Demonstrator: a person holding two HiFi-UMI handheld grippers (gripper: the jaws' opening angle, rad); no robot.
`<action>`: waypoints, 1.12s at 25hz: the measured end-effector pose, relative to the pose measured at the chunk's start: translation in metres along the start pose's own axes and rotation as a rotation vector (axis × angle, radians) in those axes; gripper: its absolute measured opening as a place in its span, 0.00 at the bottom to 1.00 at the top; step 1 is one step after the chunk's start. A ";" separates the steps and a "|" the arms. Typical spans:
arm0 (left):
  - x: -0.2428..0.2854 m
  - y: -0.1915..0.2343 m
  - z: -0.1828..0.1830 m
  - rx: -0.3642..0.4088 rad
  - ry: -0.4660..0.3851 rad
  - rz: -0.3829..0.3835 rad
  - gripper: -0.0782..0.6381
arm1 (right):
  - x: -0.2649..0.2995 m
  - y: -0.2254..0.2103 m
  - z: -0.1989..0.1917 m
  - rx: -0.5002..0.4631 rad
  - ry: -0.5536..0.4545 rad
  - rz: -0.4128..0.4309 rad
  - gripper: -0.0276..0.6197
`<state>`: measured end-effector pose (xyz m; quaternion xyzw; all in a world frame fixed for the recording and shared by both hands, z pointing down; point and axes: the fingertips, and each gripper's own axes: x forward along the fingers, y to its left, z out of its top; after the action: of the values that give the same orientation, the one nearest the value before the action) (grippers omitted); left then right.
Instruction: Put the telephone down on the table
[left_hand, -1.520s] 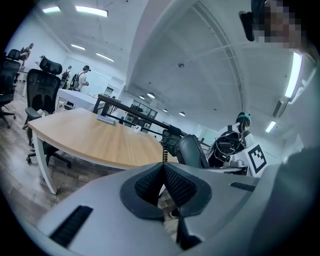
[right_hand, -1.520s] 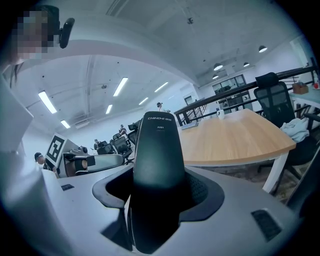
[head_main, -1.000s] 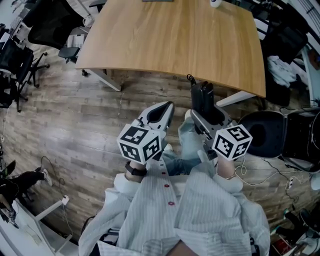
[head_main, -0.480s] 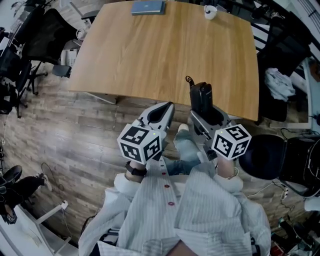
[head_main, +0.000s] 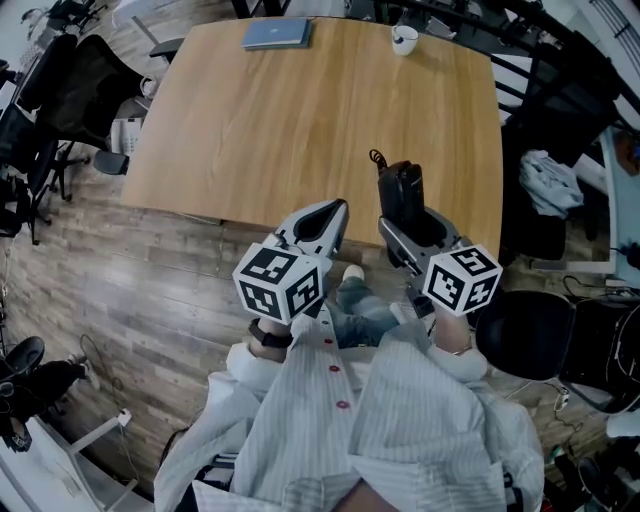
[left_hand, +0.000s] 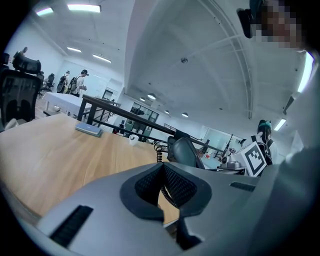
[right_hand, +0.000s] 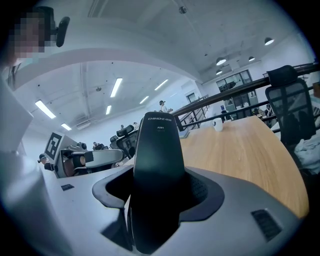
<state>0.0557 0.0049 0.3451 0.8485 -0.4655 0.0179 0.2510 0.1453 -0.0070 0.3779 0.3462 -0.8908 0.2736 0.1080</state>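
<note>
— What does the right gripper (right_hand: 156, 197) hold?
— Its jaws are clamped on the black telephone (right_hand: 157, 150), held upright over the table's (head_main: 280, 120) near edge, likely ready for setting down.
— And the left gripper (left_hand: 162, 186)?
— Its jaws are drawn together and empty; it sits idle alongside.

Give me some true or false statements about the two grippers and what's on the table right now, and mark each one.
1. The right gripper is shut on the telephone. True.
2. The left gripper holds a cup. False: its jaws are together on nothing; the white cup stands at the table's far edge.
3. The telephone lies loose on the table. False: it is clamped between the right gripper's jaws.
4. A notebook lies at the table's far edge. True.
</note>
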 end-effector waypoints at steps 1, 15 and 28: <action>0.005 -0.001 0.001 0.002 0.001 -0.002 0.12 | 0.000 -0.004 0.002 0.001 -0.001 -0.002 0.50; 0.058 0.045 0.037 0.020 0.035 -0.056 0.12 | 0.049 -0.039 0.035 0.043 -0.005 -0.060 0.50; 0.097 0.117 0.074 0.050 0.120 -0.140 0.12 | 0.118 -0.055 0.080 0.096 -0.049 -0.151 0.50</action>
<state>0.0015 -0.1548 0.3542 0.8823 -0.3885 0.0628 0.2580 0.0950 -0.1518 0.3795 0.4238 -0.8505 0.2983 0.0897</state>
